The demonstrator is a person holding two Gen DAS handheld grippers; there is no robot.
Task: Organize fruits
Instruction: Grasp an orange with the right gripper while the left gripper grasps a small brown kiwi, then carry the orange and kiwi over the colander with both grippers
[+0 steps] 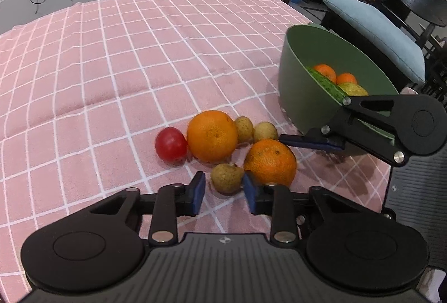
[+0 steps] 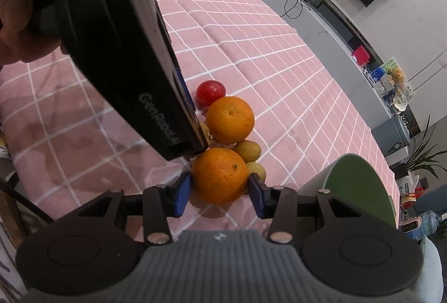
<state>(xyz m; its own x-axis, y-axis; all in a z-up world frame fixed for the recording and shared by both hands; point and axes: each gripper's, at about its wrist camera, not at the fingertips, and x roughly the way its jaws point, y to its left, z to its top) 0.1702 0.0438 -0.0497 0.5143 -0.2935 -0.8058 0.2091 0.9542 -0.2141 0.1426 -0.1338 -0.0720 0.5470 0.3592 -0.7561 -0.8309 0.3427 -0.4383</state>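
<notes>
Okay, quick pass.
Left hand-held gripper (image 1: 224,191): mine, jaws narrow, either side of the small brown fruit (image 1: 226,177); one pad touching it, gap at the other, no grip.
Right hand-held gripper (image 2: 220,192): pads against both sides of the near orange (image 2: 220,176), which sits on the surface (image 1: 111,65).
Fruit pile: near orange, big orange (image 1: 211,135) and tomato (image 1: 171,145) clustered near my edge.
Green bowl (image 1: 290,57): by the surface's right edge, fruit already inside.
Open room: bare cloth left and beyond the pile.
</notes>
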